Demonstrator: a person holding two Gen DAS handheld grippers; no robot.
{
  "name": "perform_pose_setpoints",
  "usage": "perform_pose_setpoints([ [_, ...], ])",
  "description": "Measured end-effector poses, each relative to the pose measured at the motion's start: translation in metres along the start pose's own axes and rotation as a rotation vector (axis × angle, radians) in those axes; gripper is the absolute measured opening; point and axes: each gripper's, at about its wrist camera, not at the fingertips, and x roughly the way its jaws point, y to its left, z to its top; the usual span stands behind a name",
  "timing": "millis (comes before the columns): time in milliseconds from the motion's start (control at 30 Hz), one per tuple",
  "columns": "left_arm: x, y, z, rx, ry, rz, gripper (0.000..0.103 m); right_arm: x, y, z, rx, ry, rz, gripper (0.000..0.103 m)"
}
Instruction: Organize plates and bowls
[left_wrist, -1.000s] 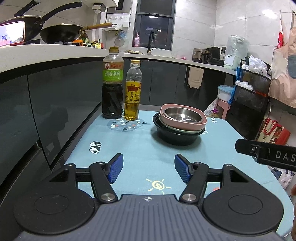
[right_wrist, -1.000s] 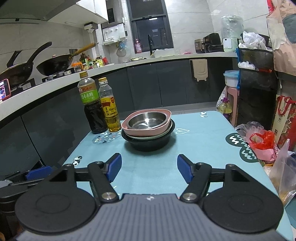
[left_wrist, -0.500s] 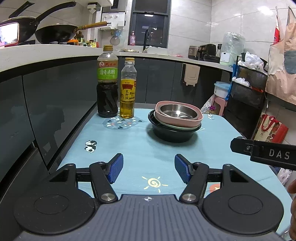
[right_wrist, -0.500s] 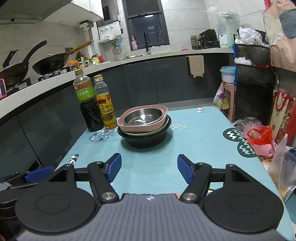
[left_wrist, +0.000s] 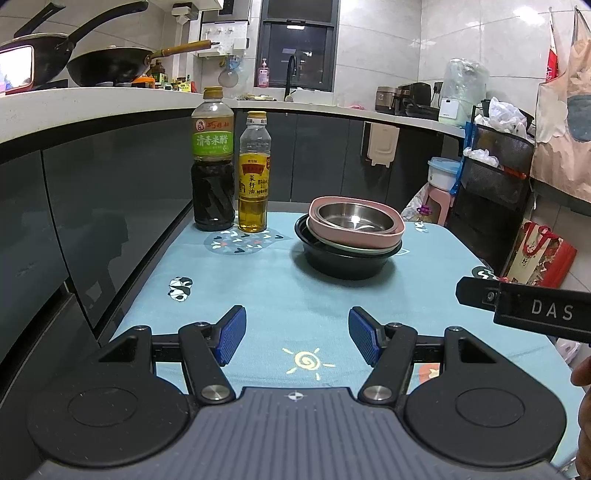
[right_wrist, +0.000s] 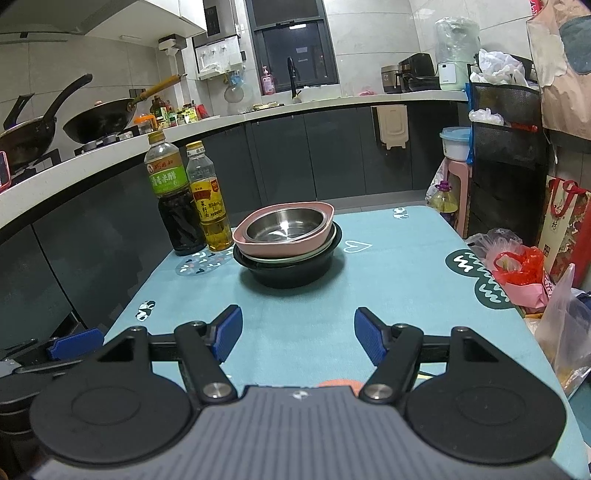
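Observation:
One stack of dishes stands mid-table: a black bowl (left_wrist: 345, 262) at the bottom, a pale green dish rim above it, then a pink square bowl (left_wrist: 354, 230) with a steel bowl (left_wrist: 354, 220) nested inside. The right wrist view shows the same stack, black bowl (right_wrist: 291, 271), pink bowl (right_wrist: 284, 242), steel bowl (right_wrist: 284, 228). My left gripper (left_wrist: 295, 338) is open and empty, well short of the stack. My right gripper (right_wrist: 297, 338) is open and empty too, also back from it.
A dark vinegar bottle (left_wrist: 213, 166) and a yellow oil bottle (left_wrist: 253, 173) stand left of the stack on the teal tablecloth (left_wrist: 266, 291). Plastic bags (right_wrist: 524, 273) crowd the table's right edge. Dark cabinets and a counter with woks run along the left.
Both grippers have drawn back and lifted slightly from the stack, which looks a little farther and lower in view. Both stay open; nothing on the table has moved.

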Motion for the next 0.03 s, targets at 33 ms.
perform_pose_setpoints([
  [33, -0.0002, -0.0007, 0.0000, 0.000, 0.001, 0.001, 0.059, 0.0001, 0.0001, 0.0000, 0.000, 0.001, 0.000, 0.048],
])
